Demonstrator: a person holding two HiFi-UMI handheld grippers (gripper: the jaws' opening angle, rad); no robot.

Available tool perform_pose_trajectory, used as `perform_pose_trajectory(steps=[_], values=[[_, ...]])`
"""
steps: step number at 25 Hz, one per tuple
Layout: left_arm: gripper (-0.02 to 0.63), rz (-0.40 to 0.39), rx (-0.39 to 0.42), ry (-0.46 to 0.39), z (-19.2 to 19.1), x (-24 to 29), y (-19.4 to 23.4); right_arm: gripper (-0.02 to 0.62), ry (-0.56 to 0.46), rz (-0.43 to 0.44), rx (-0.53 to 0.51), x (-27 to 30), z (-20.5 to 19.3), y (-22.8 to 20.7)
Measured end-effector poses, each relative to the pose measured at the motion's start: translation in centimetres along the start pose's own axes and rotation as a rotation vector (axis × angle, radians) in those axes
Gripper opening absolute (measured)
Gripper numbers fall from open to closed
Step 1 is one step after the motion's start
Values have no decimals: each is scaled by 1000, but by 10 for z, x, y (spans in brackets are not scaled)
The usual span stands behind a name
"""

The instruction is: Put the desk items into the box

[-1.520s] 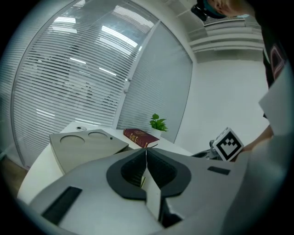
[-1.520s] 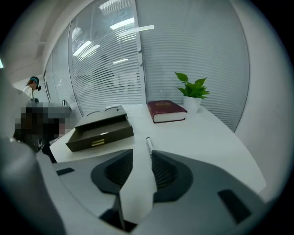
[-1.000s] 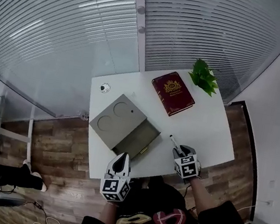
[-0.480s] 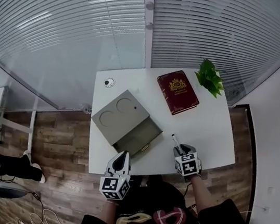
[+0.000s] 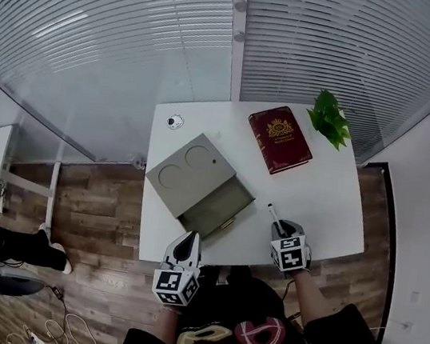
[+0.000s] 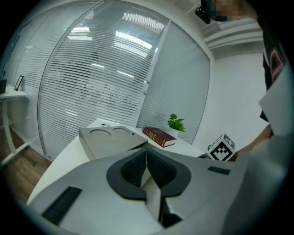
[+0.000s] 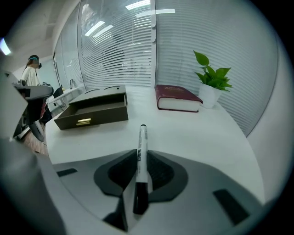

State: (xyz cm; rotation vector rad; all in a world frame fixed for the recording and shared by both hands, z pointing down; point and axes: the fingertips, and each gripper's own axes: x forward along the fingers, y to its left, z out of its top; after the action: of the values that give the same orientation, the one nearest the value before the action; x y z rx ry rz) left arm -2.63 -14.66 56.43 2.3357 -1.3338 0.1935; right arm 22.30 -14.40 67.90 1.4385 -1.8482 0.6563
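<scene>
White marker (image 7: 142, 137) lies on the worktop (image 5: 324, 201) right of the box (image 5: 190, 175); the right claw (image 7: 139, 158) has just been closing and now grips its barrel for lifting. Clenched and empty, the left claw (image 6: 147, 172) hangs before the box.

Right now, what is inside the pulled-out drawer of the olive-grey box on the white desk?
In the head view the pulled-out olive-grey drawer shows only a bare dark floor, nothing in it. Its back part, under the box's flat top with two circles, is covered.
</scene>
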Motion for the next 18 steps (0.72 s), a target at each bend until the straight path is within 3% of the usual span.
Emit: perform_pose_trajectory(steps=[11, 18], values=[[18, 9, -9, -8, 0, -8, 9, 74, 6, -4, 44, -1, 4, 2], [18, 30, -16, -28, 4, -13, 20, 74, -45, 35, -3, -2, 29, 16]])
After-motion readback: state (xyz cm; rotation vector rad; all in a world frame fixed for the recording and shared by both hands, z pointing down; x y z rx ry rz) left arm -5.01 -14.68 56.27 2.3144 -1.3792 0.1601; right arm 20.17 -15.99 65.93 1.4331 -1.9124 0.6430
